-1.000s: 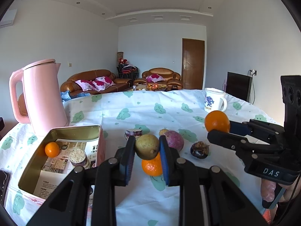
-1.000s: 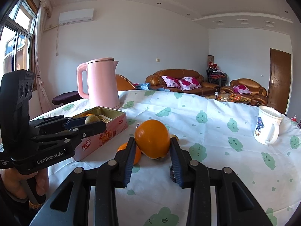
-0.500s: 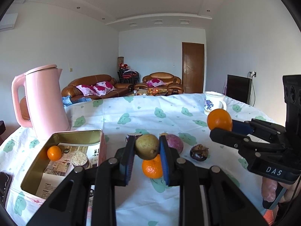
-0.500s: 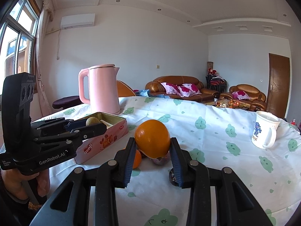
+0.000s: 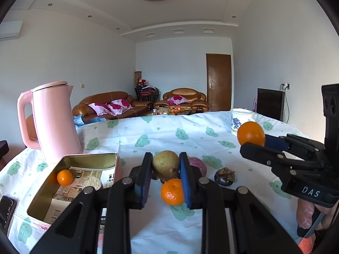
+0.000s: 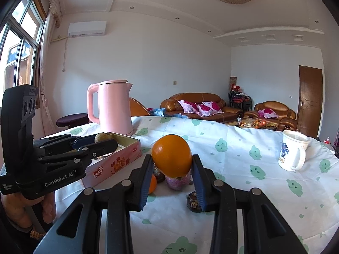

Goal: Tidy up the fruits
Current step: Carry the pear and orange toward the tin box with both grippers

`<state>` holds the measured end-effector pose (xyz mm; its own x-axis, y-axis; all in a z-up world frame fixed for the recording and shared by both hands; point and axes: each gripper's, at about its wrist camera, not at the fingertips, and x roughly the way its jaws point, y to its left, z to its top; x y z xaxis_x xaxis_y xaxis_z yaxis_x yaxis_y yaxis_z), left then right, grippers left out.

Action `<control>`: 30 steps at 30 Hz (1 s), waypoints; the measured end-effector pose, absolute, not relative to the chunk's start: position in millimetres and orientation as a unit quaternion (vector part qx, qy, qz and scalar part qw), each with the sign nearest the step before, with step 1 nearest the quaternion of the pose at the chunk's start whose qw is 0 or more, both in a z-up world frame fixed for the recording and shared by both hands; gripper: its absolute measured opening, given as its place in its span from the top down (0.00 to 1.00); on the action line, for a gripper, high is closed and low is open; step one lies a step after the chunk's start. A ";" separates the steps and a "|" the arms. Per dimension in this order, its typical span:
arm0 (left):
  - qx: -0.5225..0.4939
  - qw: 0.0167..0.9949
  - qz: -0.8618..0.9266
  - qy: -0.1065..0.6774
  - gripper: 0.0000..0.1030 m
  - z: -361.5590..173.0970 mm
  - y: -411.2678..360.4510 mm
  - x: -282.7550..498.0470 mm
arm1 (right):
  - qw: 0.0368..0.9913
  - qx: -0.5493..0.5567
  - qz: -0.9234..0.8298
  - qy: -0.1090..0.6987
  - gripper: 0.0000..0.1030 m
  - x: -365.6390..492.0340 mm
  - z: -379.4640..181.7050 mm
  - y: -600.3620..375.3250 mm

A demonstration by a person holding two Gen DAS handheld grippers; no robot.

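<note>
My left gripper [image 5: 166, 166] is shut on a brown-green kiwi [image 5: 166, 165], held above the table just right of the open pink tin [image 5: 89, 158]. The tin holds a small orange [image 5: 64, 177] and papers. My right gripper [image 6: 172, 164] is shut on a large orange [image 6: 171, 155], held above the table; it shows in the left wrist view [image 5: 251, 134] too. On the cloth below lie a tangerine [image 5: 172, 191], a purple fruit [image 5: 198, 165] and a dark shrivelled fruit [image 5: 224, 176].
A pink kettle [image 5: 53, 122] stands behind the tin at the left. A white mug [image 6: 293, 153] stands at the far right of the table. A dark phone [image 5: 6, 211] lies at the table's left edge. The cloth is white with green clouds.
Both grippers have risen with their fruit, so the table and the loose fruits sit lower in both views. The grips have not changed.
</note>
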<state>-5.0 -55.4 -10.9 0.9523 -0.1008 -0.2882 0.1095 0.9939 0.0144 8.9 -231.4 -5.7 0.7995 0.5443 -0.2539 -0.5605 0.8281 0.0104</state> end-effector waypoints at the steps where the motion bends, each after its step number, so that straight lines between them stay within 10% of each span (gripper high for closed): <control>1: 0.016 0.988 -0.053 0.144 0.74 -10.8 -55.6 -5.3 | 0.949 -0.033 0.290 0.122 0.63 8.3 -5.4 -231.6; 30: -0.005 0.984 -0.015 0.176 0.74 -12.7 -20.4 5.9 | 0.932 -0.050 0.322 0.158 0.63 26.1 -7.2 -190.3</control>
<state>5.9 -20.4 -12.7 0.9373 -0.0307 -0.3472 0.0273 0.9995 -0.0145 26.1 -190.3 -7.2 0.7428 0.5841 -0.3272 -0.6161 0.7877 0.0077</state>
